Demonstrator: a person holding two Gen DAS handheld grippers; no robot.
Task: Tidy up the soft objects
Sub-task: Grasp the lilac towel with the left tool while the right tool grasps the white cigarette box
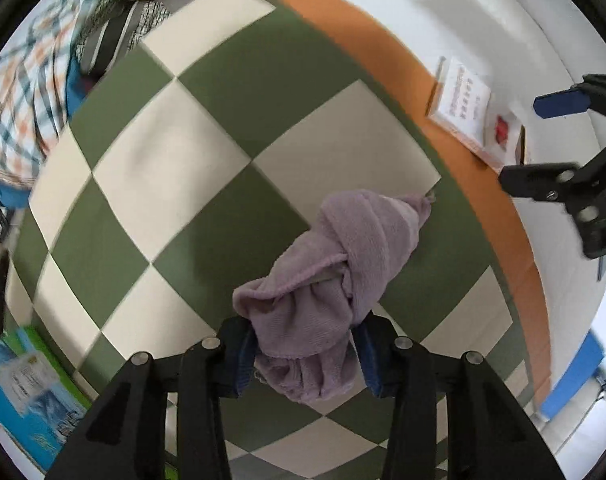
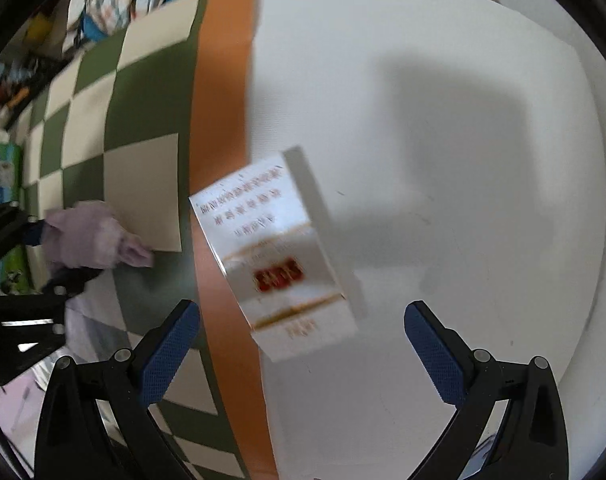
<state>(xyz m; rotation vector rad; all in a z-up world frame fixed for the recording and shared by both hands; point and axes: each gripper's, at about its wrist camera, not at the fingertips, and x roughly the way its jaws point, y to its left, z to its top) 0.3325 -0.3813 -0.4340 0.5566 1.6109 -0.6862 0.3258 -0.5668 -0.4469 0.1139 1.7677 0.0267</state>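
My left gripper (image 1: pixel 305 356) is shut on a bunched lilac towel (image 1: pixel 335 264), held over a green and cream checkered cloth (image 1: pixel 207 148). The towel's far end hangs forward toward the cloth's orange border (image 1: pixel 387 44). In the right wrist view the towel (image 2: pixel 91 236) shows at the left, in the left gripper (image 2: pixel 39 248). My right gripper (image 2: pixel 301 344) is open and empty, above a white box with red print (image 2: pixel 279 256). In the left wrist view the right gripper (image 1: pixel 543 142) is at the right edge.
The white box (image 1: pixel 467 108) lies across the orange border and the white tabletop (image 2: pixel 463 160). A pile of plaid and striped fabrics (image 1: pixel 43 80) sits at the cloth's far left. A blue and green box (image 1: pixel 31 392) lies at the near left.
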